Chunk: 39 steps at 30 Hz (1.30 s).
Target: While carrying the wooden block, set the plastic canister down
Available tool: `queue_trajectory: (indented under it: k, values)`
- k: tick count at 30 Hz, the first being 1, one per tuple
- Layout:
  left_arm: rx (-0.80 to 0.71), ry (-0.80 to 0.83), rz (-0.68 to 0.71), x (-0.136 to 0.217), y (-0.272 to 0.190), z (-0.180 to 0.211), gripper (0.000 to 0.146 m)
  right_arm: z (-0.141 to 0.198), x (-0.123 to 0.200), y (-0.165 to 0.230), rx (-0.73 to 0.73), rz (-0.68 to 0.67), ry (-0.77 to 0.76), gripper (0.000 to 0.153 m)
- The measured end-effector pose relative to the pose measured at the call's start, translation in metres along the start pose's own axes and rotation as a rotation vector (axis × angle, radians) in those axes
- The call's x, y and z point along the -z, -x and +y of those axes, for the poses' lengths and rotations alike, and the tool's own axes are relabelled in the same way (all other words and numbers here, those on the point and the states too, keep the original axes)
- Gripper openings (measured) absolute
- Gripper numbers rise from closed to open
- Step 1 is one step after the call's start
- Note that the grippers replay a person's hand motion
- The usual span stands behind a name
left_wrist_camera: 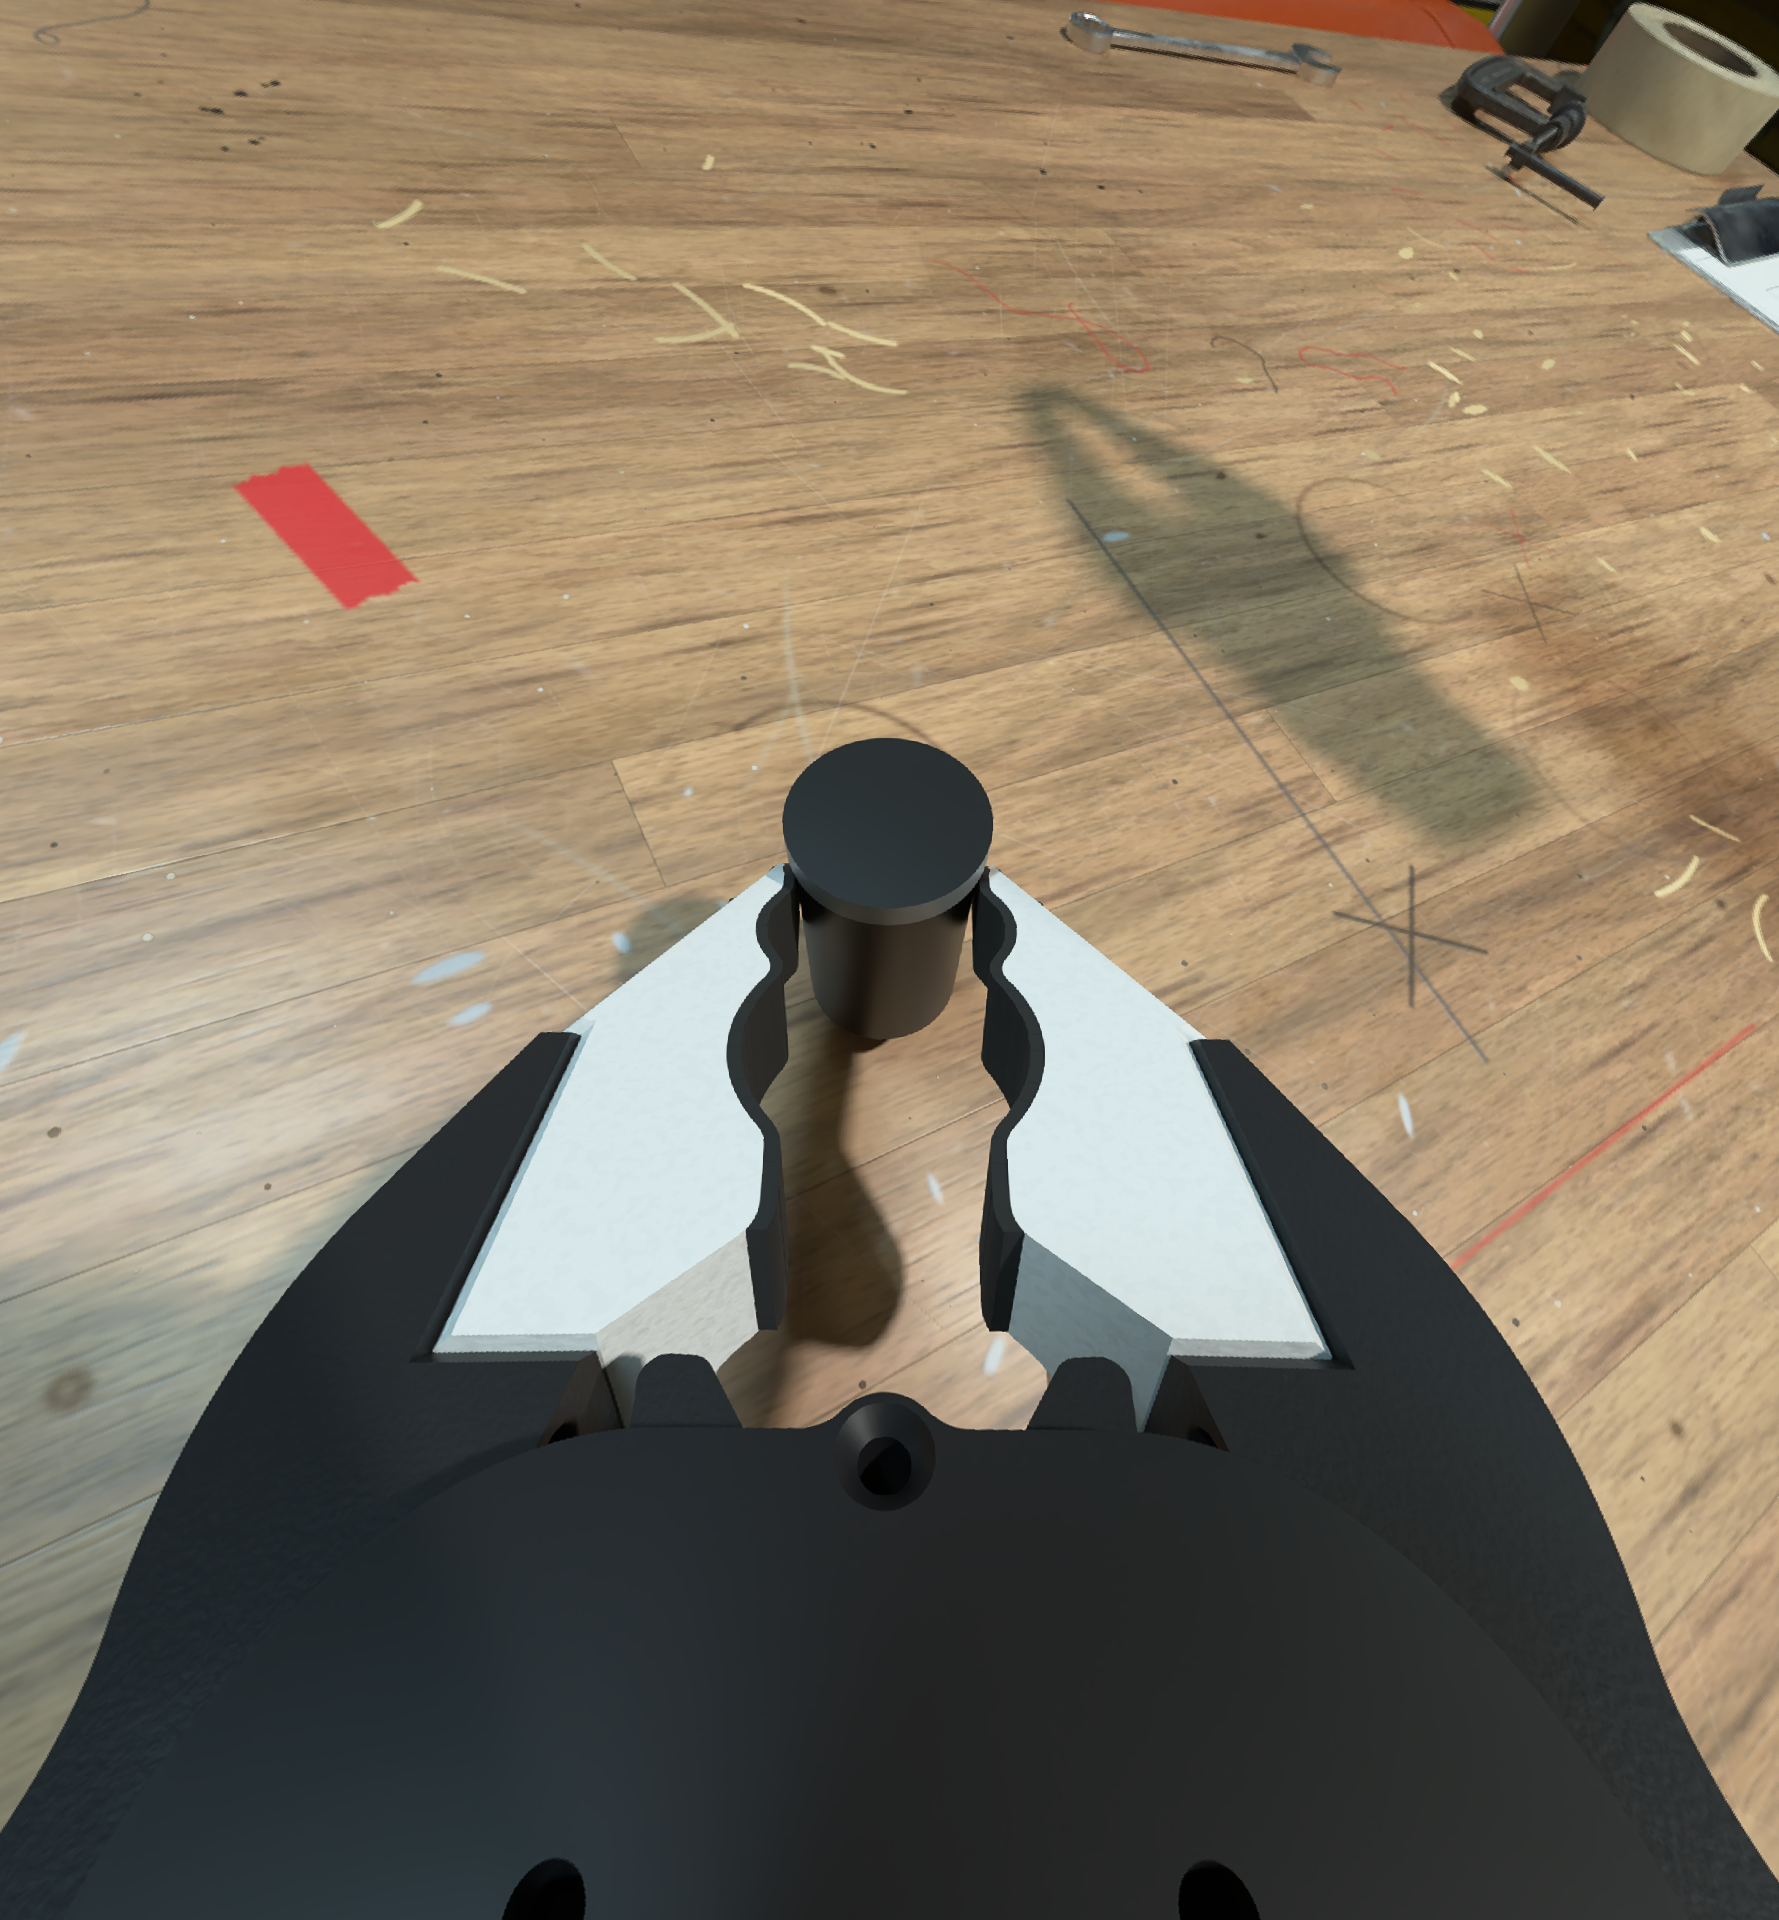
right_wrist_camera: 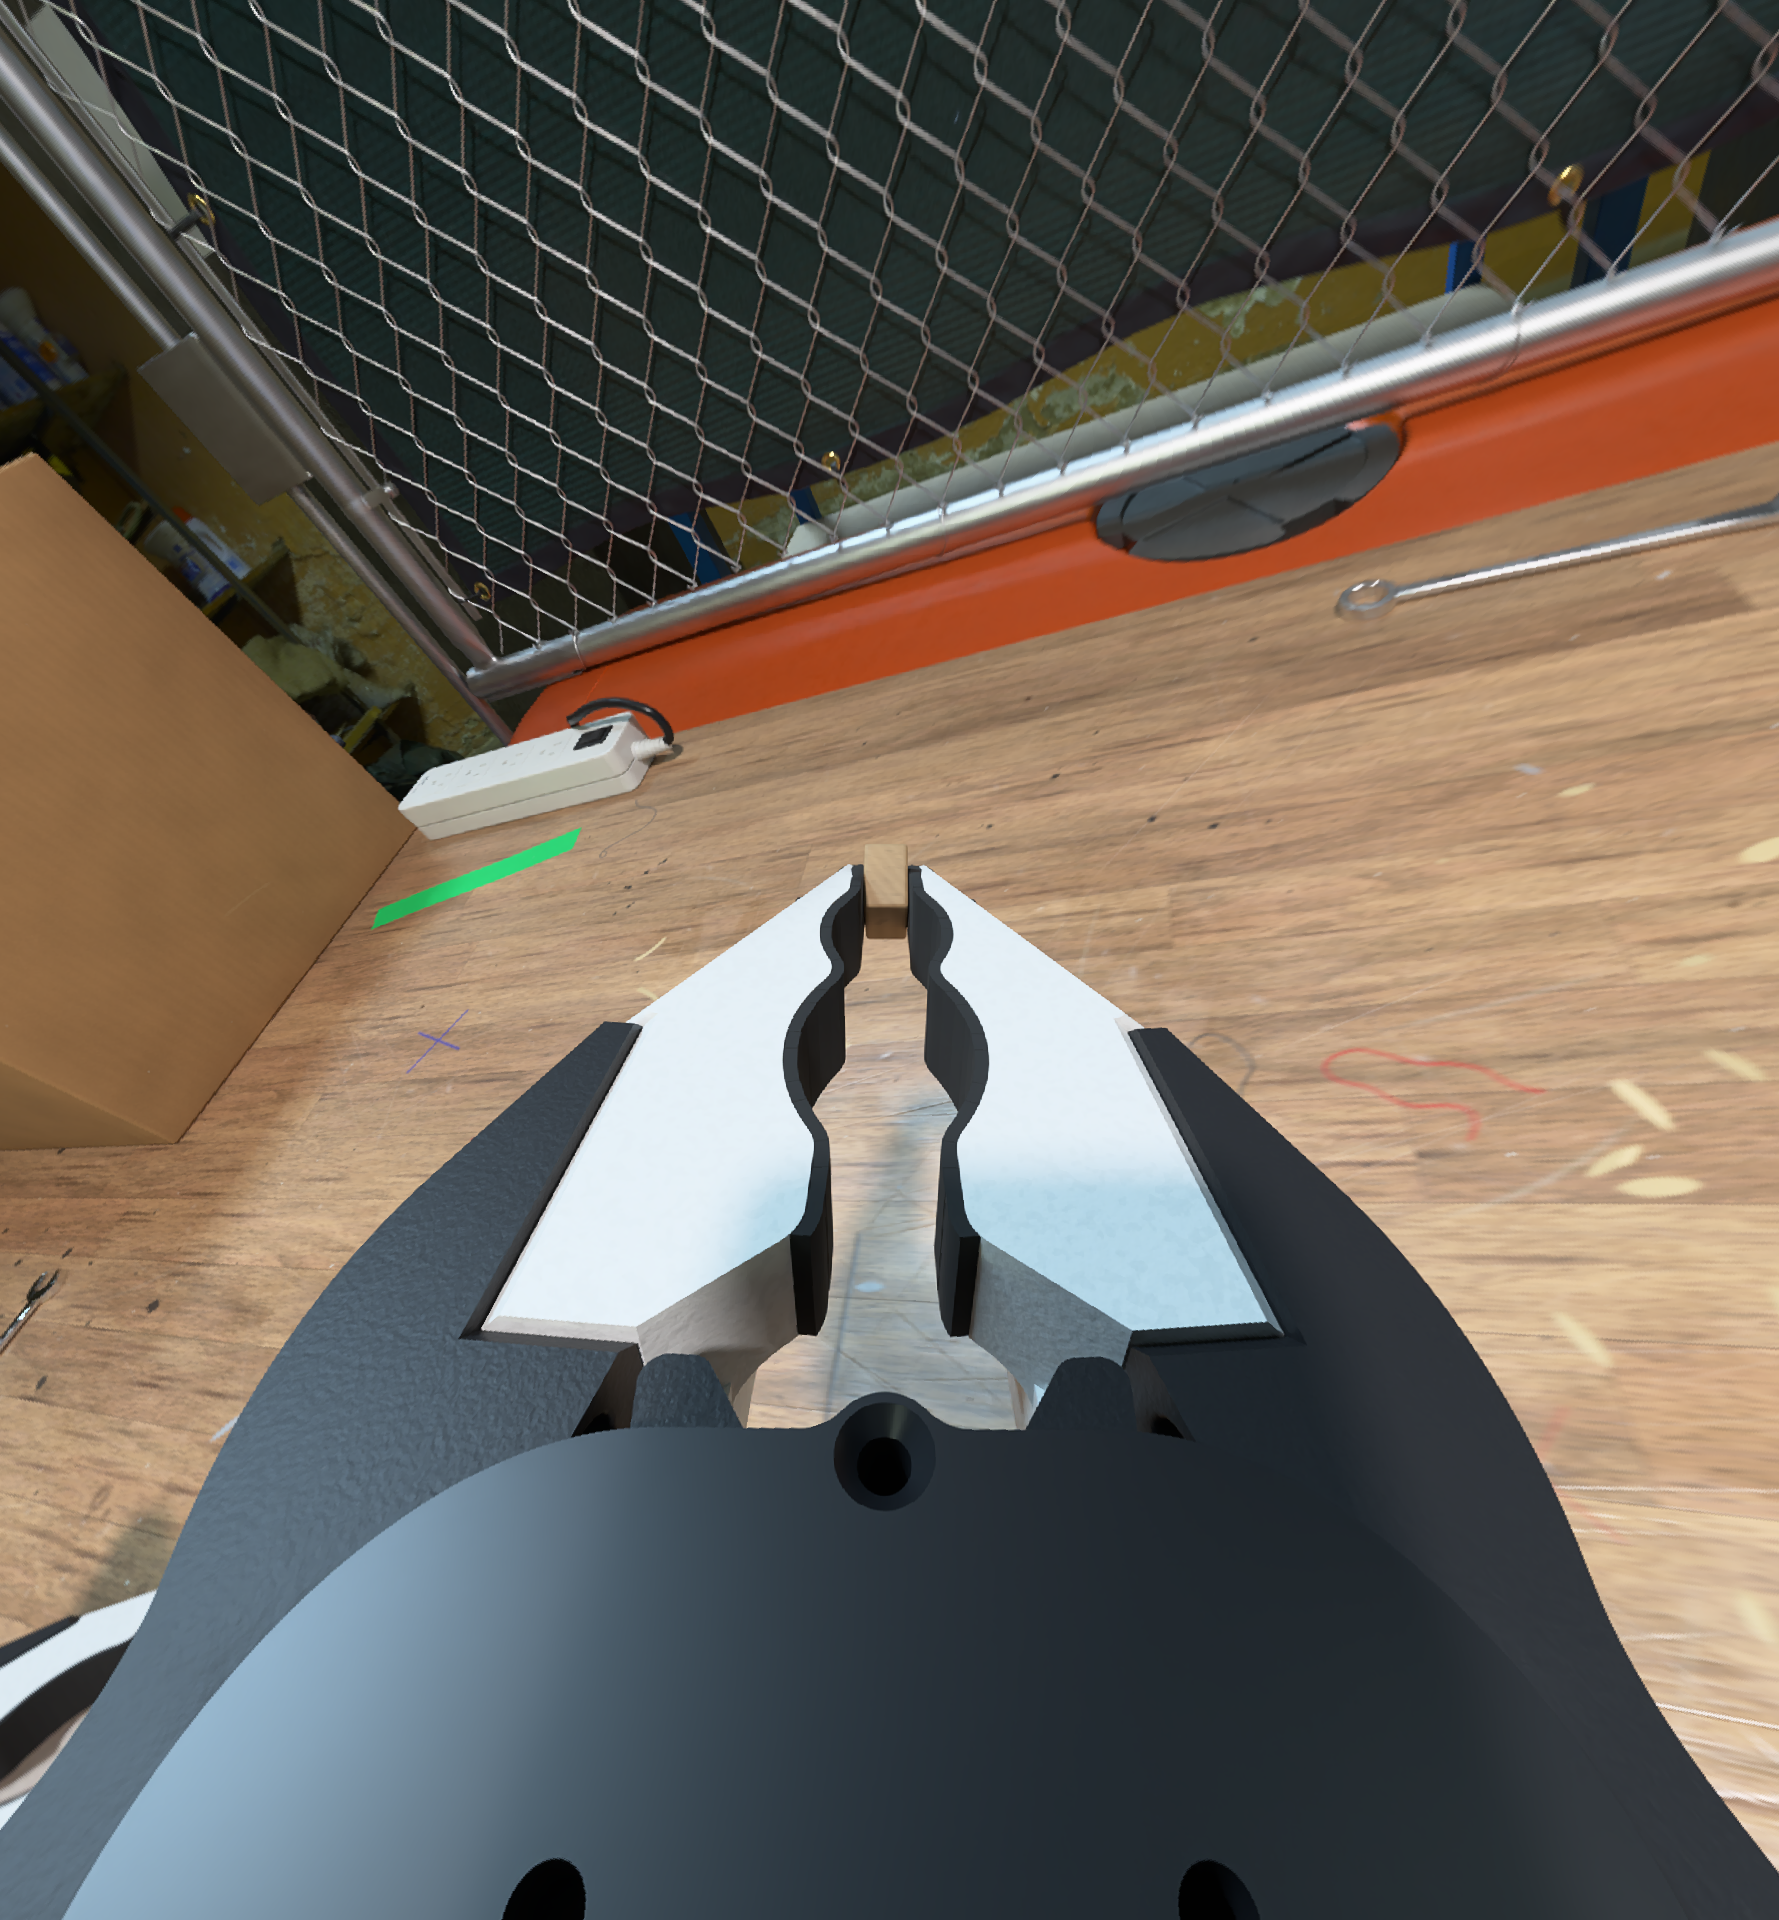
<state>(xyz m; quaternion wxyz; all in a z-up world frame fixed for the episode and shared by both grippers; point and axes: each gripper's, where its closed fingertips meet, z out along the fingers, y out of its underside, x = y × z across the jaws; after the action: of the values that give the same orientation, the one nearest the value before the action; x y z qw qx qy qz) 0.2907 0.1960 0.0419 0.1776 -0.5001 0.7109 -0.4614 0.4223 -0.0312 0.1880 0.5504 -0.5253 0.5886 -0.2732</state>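
Above the scuffed wooden desk [left_wrist_camera: 552, 727], left claw [left_wrist_camera: 887, 883] pinched a black cylindrical plastic canister [left_wrist_camera: 887, 894], right claw [right_wrist_camera: 886, 883] clamped a small tan wooden block [right_wrist_camera: 885, 894].

One black plastic canister with a flat round lid [left_wrist_camera: 886, 894], one small pale wooden block [right_wrist_camera: 885, 891], one long silver wrench [left_wrist_camera: 1202, 47], one tan tape roll [left_wrist_camera: 1685, 88], one white power strip [right_wrist_camera: 532, 779], two black-and-white two-finger grippers [left_wrist_camera: 886, 904] [right_wrist_camera: 885, 894].
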Motion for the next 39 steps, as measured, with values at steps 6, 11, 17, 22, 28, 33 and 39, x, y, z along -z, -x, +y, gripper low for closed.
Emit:
queue_trajectory:
  k: [6, 11, 17, 22, 28, 33, 39]
  values:
    - [0.022, -0.006, 0.002, 0.002, 0.002, 0.000, 0.033, 0.012, -0.014, 0.025, -0.002, 0.043, -0.009, 0.007]
    - [0.032, -0.002, 0.010, 0.003, 0.002, 0.002, 0.033, 0.026, -0.018, 0.034, -0.037, 0.022, 0.010, 0.007]
    - [0.032, 0.001, 0.015, 0.002, 0.001, 0.003, 0.033, 0.030, -0.020, 0.026, 0.011, 0.077, -0.006, 0.007]
    - [0.032, 0.009, 0.017, 0.001, 0.000, 0.004, 0.033, 0.040, -0.028, 0.020, 0.021, 0.093, 0.020, 0.007]
    - [0.036, 0.012, 0.015, 0.000, 0.002, 0.004, 0.033, 0.049, -0.037, 0.017, 0.071, 0.129, 0.012, 0.007]
    - [0.040, 0.014, 0.021, 0.000, 0.001, 0.005, 0.033, 0.054, -0.039, 0.017, 0.102, 0.148, 0.000, 0.007]
    - [0.035, 0.019, 0.027, -0.001, -0.001, 0.006, 0.033, 0.047, -0.036, 0.011, 0.169, 0.171, -0.036, 0.007]
